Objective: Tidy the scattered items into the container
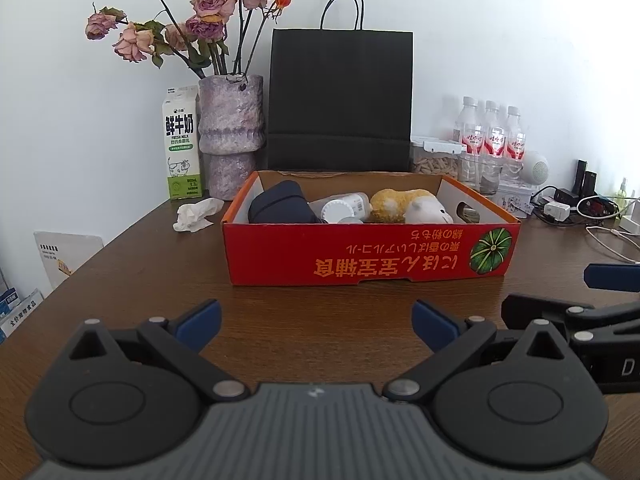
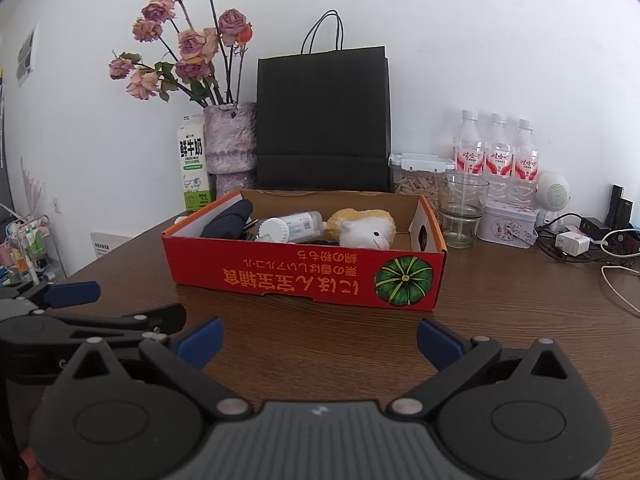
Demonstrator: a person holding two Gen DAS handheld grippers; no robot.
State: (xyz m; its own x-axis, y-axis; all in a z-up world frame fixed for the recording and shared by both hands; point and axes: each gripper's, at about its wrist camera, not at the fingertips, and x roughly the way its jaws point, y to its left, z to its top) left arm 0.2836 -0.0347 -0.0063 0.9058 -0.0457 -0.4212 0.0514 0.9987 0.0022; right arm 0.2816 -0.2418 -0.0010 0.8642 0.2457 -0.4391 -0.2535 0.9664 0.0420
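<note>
Left gripper (image 1: pixel 316 326) and right gripper (image 2: pixel 319 338), both spread apart and empty, sit low in frame before the filled red box (image 1: pixel 360 256).

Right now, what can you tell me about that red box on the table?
The red box is a shallow, open-topped cardboard tray with a brown inside, orange upside-down lettering and a green pumpkin picture on its front. It sits flat on the wooden table, before a black bag. Inside lie a dark pouch, a white bottle and a plush toy.

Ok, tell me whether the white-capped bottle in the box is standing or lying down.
Lying down. The bottle rests on its side in the red box, cap facing the camera, between the dark pouch and plush toy.
</note>
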